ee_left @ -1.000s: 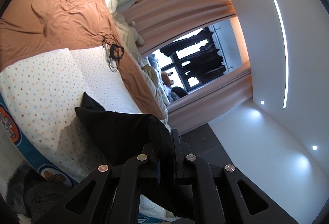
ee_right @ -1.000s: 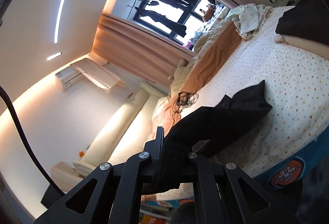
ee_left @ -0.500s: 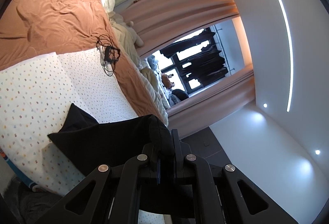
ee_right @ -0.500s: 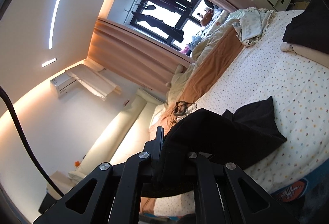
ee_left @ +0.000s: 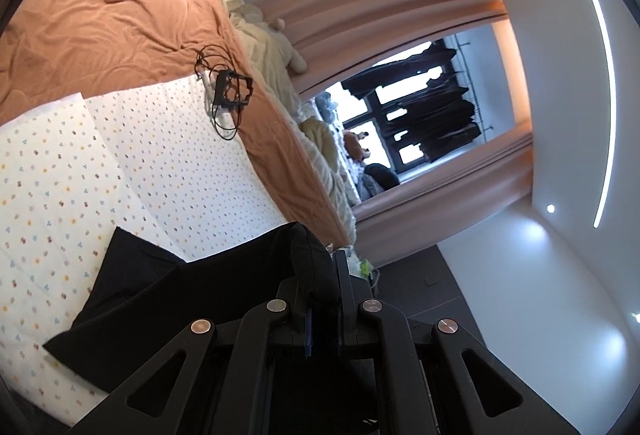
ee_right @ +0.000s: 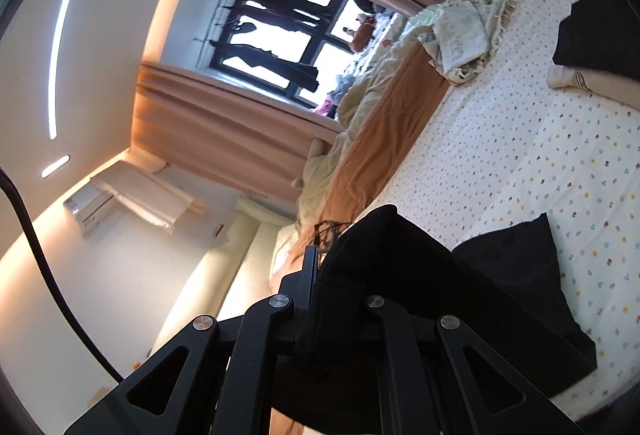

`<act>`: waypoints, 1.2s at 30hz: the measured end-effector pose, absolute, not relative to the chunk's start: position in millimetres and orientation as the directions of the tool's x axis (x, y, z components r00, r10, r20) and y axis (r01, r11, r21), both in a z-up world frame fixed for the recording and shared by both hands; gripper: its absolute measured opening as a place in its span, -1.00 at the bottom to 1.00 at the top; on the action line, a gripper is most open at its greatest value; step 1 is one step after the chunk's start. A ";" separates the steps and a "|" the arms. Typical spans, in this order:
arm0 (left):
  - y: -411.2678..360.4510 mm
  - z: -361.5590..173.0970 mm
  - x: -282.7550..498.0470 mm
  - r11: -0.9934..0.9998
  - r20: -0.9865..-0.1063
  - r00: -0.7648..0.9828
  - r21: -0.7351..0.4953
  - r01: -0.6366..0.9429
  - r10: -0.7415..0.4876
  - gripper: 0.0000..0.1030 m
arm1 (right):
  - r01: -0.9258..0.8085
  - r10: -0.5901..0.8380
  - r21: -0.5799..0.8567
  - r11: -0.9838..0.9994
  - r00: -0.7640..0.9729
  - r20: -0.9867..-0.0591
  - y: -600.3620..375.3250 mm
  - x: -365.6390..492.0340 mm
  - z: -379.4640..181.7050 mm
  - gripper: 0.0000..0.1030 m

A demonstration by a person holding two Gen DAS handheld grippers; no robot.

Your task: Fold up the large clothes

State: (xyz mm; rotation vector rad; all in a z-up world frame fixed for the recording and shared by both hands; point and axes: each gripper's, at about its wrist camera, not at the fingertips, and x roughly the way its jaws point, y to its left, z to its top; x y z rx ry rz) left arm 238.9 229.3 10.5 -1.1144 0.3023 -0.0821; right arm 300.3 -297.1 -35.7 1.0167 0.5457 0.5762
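both tongs clamped on the black garment over the bed

left tongs are pinched tight on a bunched edge of the black garment, and the right tongs are clamped on another edge of it. the rest of it drapes down onto the dotted white sheet of the bed. a tangle of black cable sits farther up, at the edge of the orange blanket.
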 end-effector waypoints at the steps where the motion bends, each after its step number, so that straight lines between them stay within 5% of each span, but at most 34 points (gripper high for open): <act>1: 231.3 7.2 248.7 0.447 -0.209 0.954 -0.889 -0.094 -0.216 -0.85 | -0.172 0.664 0.898 0.404 0.731 -0.158 -295.0 310.6 -40.7 -0.84; 21: 273.0 -155.4 372.3 0.339 -0.451 0.868 -0.866 -0.369 -0.207 -0.84 | 0.067 0.593 0.847 0.527 0.685 -0.423 -252.1 434.8 -164.4 -0.70; 22: 274.5 -160.4 373.5 0.327 -0.460 0.863 -0.864 -0.382 -0.208 -0.80 | 0.062 0.588 0.838 0.543 0.684 -0.432 -251.3 436.7 -164.6 -0.60; 24: 275.3 -169.4 374.9 0.297 -0.465 0.858 -0.869 -0.395 -0.219 -0.55 | 0.057 0.585 0.824 0.563 0.678 -0.446 -251.3 439.1 -165.0 0.18; 26: 275.2 -170.5 371.8 0.285 -0.467 0.859 -0.870 -0.403 -0.211 -0.03 | 0.059 0.572 0.820 0.570 0.687 -0.447 -254.3 436.0 -163.8 0.58; 36: 270.8 -148.1 319.9 0.331 -0.491 0.858 -0.843 -0.423 -0.153 0.06 | 0.089 0.540 0.774 0.627 0.667 -0.514 -260.3 407.3 -152.5 0.61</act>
